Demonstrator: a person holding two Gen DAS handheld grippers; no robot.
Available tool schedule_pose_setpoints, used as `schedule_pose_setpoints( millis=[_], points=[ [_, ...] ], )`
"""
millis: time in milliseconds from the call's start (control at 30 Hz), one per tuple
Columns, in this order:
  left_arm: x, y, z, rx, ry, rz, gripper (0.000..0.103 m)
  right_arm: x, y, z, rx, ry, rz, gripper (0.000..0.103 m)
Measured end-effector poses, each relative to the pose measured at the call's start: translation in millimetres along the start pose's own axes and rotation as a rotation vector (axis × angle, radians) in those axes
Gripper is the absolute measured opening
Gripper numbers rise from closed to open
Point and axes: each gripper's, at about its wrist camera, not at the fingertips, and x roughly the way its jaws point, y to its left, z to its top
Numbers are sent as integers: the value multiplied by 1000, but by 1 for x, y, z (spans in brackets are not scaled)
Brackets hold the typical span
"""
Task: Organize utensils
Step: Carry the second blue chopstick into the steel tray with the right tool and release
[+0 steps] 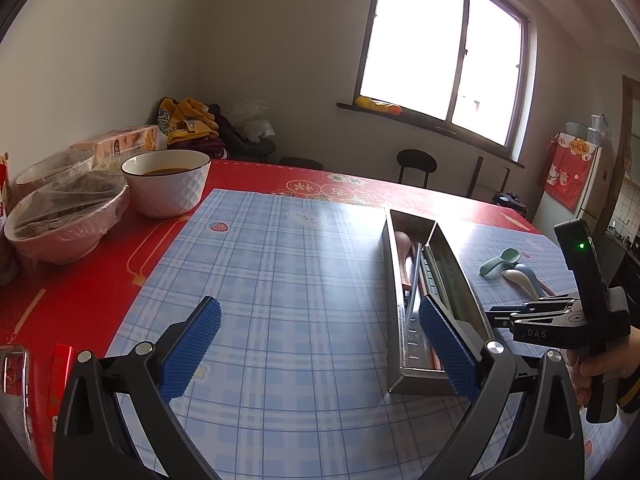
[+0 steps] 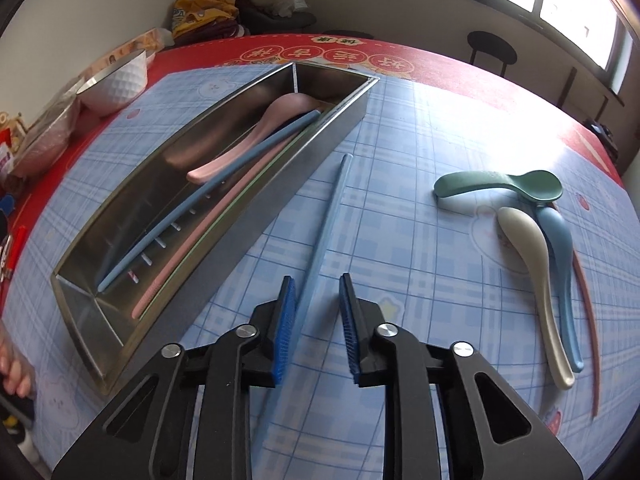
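A long stainless-steel tray on the blue plaid table held a pink plastic spoon, a blue chopstick and apparently a pink chopstick. The right gripper, jaws parted, straddled a loose light-blue chopstick just beside the tray. The left gripper stood wide apart and empty.

Open blue checked mat left of the steel tray: clear passage. Bowls crowd the far left edge. Right of tray, a blue chopstick lies close alongside; spoons clustered farther right, bare mat between.
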Motion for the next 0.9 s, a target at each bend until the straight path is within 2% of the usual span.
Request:
schedule_pose_setpoints(
  millis=[133, 333, 467, 567, 767, 900],
  points=[
    [0, 0, 0, -1, -1, 0, 97, -1, -22, -2, 91, -4, 20, 6],
    [1, -1, 0, 1, 4, 1, 97, -21, -57, 1, 353, -93, 188, 6],
    [3, -1, 0, 1, 11, 3, 97, -36, -53, 18, 457, -143, 285, 6],
    [2, 0, 0, -4, 11, 2, 97, -33, -41, 33, 524, -142, 346, 6],
    [3, 6, 0, -33, 14, -7, 97, -7, -26, 49, 669, -87, 353, 6],
    [4, 10, 0, -56, 23, -15, 97, 3, -17, 52, 702, -60, 338, 6]
  ],
)
